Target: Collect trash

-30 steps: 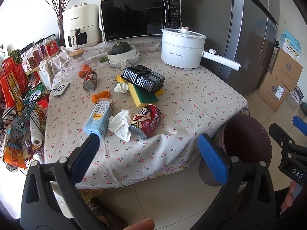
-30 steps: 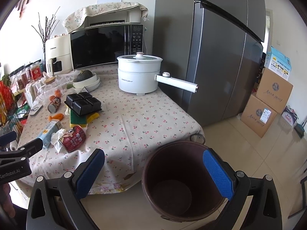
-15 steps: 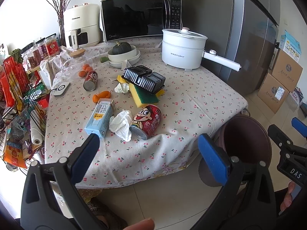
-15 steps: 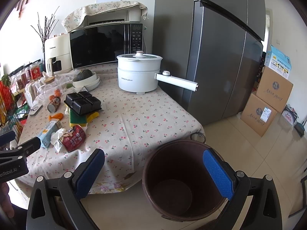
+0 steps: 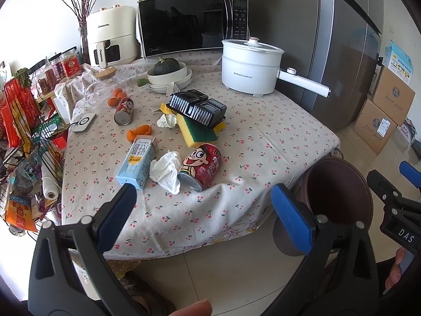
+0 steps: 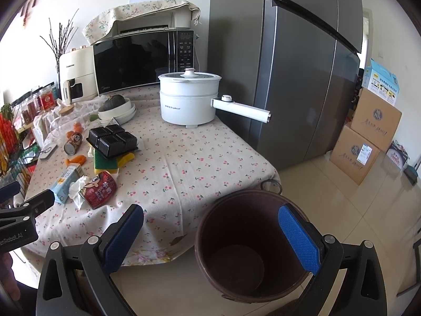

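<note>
Since both the left gripper [image 5: 201,201] and right gripper [image 6: 210,230] hang spread and empty, close squarely on the crumpled tissue [image 5: 166,169] at 11 o'clock; the empty bin [image 6: 250,239] waits beneath the right.

We read "CHANGHONG" on the cream air fryer [image 5: 111,38], "Royalstar" on the white electric pot [image 5: 250,69], "Midea" on the microwave [image 5: 192,25], and "DAS" on the right hand-held gripper [image 5: 394,205]. The red can [image 6: 101,189] shows "Milk".
</note>
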Motion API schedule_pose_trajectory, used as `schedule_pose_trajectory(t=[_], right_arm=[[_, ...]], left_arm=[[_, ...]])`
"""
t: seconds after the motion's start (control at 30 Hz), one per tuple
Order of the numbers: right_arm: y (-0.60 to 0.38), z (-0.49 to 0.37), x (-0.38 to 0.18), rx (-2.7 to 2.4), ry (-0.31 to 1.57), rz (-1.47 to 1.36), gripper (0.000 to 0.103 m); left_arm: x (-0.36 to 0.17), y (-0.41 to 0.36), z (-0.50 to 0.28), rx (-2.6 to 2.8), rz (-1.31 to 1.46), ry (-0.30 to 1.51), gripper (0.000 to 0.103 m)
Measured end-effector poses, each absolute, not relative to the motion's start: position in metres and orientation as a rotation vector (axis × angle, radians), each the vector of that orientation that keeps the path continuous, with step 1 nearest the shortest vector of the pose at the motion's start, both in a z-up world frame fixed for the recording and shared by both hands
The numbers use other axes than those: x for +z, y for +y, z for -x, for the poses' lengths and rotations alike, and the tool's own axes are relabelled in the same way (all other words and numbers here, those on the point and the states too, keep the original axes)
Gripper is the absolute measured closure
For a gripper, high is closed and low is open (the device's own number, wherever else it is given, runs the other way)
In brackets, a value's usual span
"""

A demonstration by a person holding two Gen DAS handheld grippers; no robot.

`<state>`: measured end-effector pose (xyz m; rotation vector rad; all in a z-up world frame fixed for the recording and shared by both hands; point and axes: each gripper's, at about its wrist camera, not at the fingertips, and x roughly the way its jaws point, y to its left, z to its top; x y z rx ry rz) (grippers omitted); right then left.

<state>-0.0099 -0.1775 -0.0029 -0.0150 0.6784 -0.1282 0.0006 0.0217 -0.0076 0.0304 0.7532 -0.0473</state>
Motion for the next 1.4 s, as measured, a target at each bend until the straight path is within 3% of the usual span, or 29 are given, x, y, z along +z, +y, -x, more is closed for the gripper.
schedule_pose_trajectory(t=[0.63, 1.1, 1.4], right_arm=[[-0.178, 0.009, -0.002, -0.118, 0.681, 0.004, 0.0], [-0.166, -0.067, 0.04, 0.093, 0.809, 0.009, 0.0], [-0.157, -0.122, -0.029, 0.173, 1.039, -0.045, 0.0]], left_arm=[[-0.008, 0.024, -0.004, -0.043, -0.034, 0.783, 0.001], [-0.008, 0.059, -0.102, -0.133, 0.009, 1.093, 0.001], [-0.079, 0.12, -0.163, 0.016, 0.174, 1.263, 0.005]])
